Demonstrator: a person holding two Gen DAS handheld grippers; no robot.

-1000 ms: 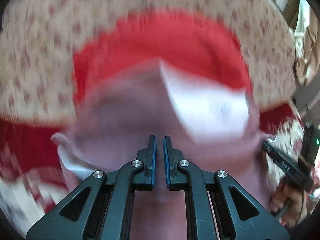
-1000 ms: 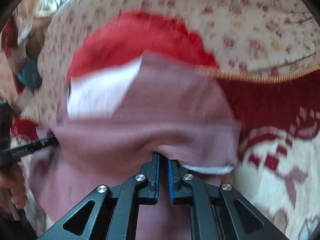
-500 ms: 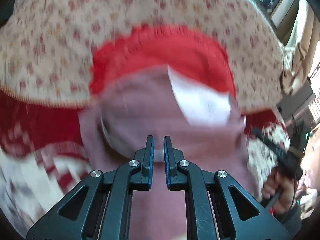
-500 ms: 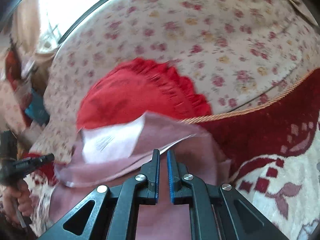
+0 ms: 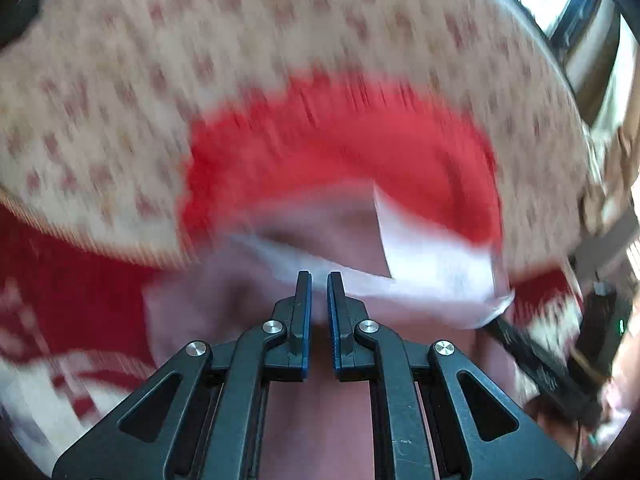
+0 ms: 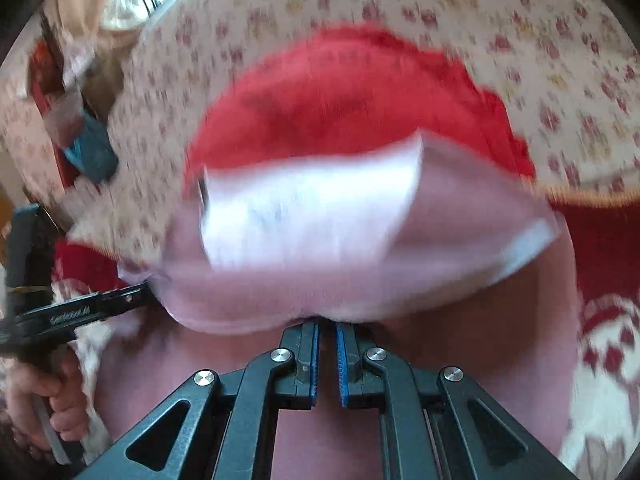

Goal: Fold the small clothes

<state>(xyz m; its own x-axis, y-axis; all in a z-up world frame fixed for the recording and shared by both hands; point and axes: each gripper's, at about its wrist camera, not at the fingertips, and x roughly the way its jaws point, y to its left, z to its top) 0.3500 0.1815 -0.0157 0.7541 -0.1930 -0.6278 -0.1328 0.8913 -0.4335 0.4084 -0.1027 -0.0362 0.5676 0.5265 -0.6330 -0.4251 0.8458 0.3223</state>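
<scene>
Floral cushion [image 6: 540,40], patterned red carpet [image 6: 608,240]

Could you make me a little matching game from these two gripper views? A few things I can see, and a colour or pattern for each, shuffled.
Things:
1. garment held by both grippers
2. cloth behind it
3. bed cover
4. gripper pads

Looks:
A. cream with small flowers
B. blue
C. dusty pink with a white patch
D. bright red

Pairs: 1-C, 2-D, 3-A, 4-B
</scene>
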